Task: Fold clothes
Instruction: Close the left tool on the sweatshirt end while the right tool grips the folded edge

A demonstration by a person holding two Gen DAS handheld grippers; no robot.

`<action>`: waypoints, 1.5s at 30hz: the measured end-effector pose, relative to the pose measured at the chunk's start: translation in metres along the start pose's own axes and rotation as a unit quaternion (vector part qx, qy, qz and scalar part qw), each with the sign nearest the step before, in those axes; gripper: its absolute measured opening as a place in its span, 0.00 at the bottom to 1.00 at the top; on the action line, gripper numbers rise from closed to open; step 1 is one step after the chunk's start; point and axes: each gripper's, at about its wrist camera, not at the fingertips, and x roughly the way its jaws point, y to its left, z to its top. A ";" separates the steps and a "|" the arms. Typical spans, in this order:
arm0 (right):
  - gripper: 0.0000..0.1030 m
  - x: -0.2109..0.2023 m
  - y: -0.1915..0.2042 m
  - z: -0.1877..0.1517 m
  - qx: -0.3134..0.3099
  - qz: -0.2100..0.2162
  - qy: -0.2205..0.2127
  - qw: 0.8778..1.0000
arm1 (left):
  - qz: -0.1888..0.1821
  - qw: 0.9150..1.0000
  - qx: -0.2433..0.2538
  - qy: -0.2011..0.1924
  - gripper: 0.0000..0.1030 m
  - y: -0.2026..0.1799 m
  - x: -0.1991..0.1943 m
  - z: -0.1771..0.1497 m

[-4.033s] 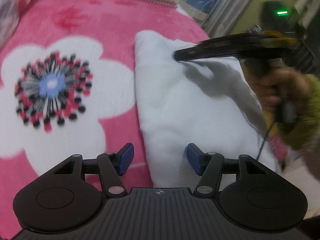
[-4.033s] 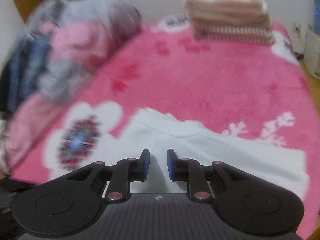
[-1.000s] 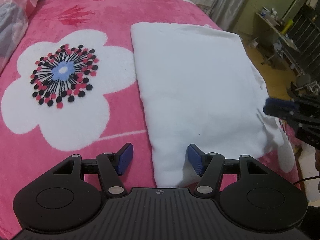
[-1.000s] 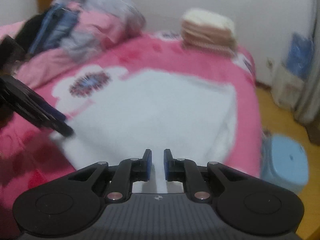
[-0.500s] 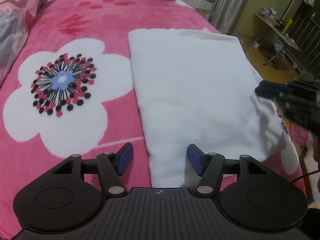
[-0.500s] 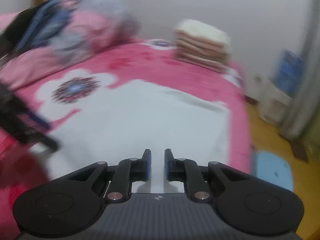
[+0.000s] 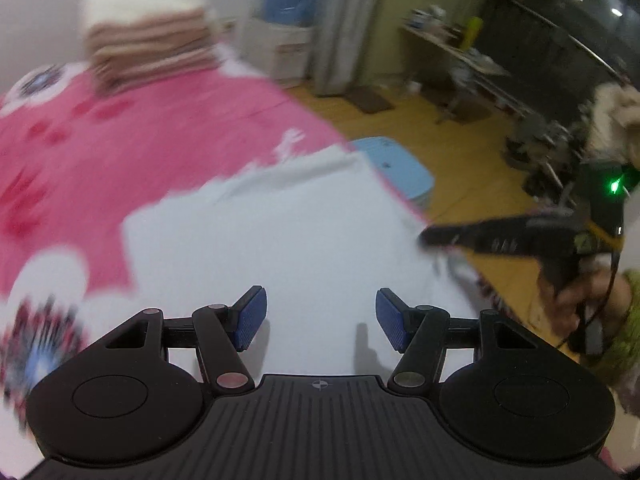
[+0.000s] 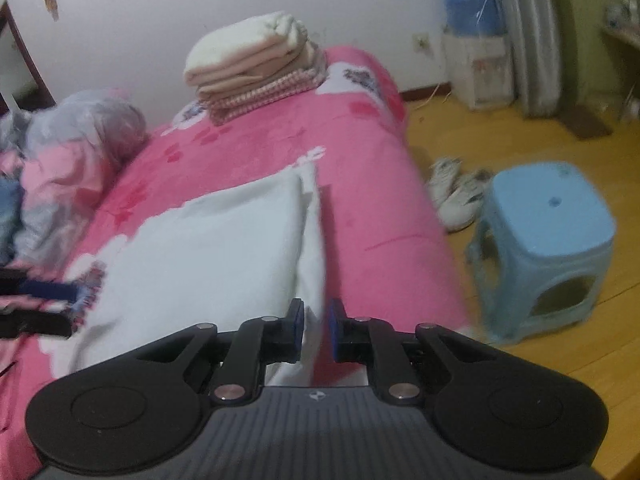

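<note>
From the left wrist view, we saw the white garment (image 7: 280, 240) lying flat on the pink bed (image 7: 140, 140), already folded into a broad rectangle with its near end under our left claw (image 7: 318, 316). That claw stood apart, with nothing between its pads. We judged the cloth light, soft and limp. It would sag and crease wherever it was lifted, so a pinch at a corner or along a folded edge would suit it better than a grab in the middle. The right claw (image 7: 424, 238) reached in from the right toward the garment's far-side edge, held in a person's hand (image 7: 576, 300). Compared with a second earlier, this view had swung toward the foot of the bed. The flower print had slid to the lower left, while the stack of folded laundry (image 7: 148, 40), the blue stool (image 7: 396, 168) and the wooden floor (image 7: 460, 152) had come into sight.

From the right wrist view, the garment (image 8: 208, 248) lay on the bed (image 8: 360, 200) with its right-hand edge running straight into the right claw (image 8: 316, 332). Its jaws were closing, nearly together, and a thin fold of white cloth lay between them. We could not tell whether the pads pressed on it yet. A second before, this claw had pointed over the middle of the garment; now it sat at the edge, with the stool (image 8: 548, 248) and a pair of shoes (image 8: 456, 196) in view. The left claw (image 8: 48, 292) showed blurred at the left.
</note>
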 end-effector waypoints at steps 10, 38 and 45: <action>0.02 -0.001 -0.013 -0.009 0.021 0.065 -0.013 0.998 | -0.033 0.999 0.026 -0.004 0.56 -0.035 0.088 0.041; 0.02 -0.002 -0.036 -0.017 0.048 0.093 -0.027 0.994 | 0.039 0.996 0.015 -0.077 0.12 -0.041 0.114 0.054; 0.02 0.001 -0.050 -0.019 0.095 0.125 -0.026 0.987 | 0.017 0.993 -0.040 -0.110 0.05 -0.025 0.093 0.048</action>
